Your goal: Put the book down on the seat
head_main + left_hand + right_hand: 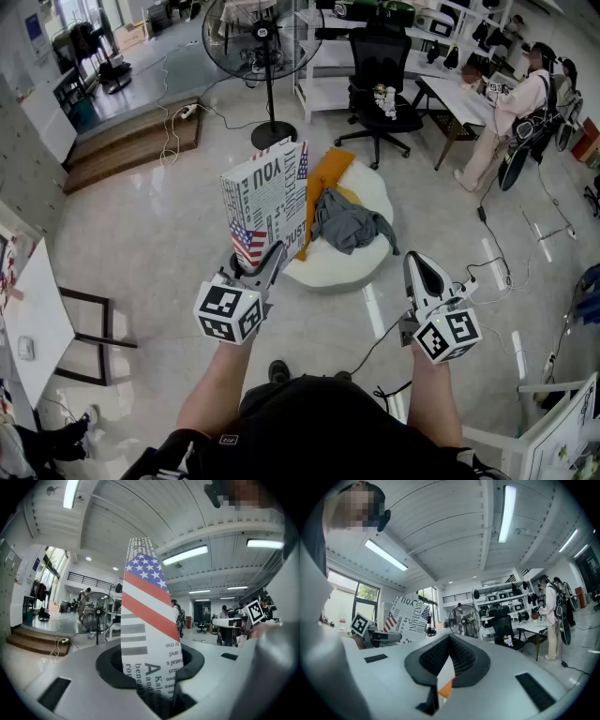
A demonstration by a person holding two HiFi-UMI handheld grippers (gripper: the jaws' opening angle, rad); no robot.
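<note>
The left tool (270, 253) pinches the bottom edge of the book (265, 202). The book is a flat, stiff rectangle printed with black newsprint lettering and stars and stripes, and it is held upright in the air at the near-left side of the seat (333, 267). The seat is a round, white, padded cushion carrying crumpled grey cloth (347, 223) and orange fabric (328, 178). To the right of the seat, the right tool (424, 270) has its ribbed black pads pressed together.
</note>
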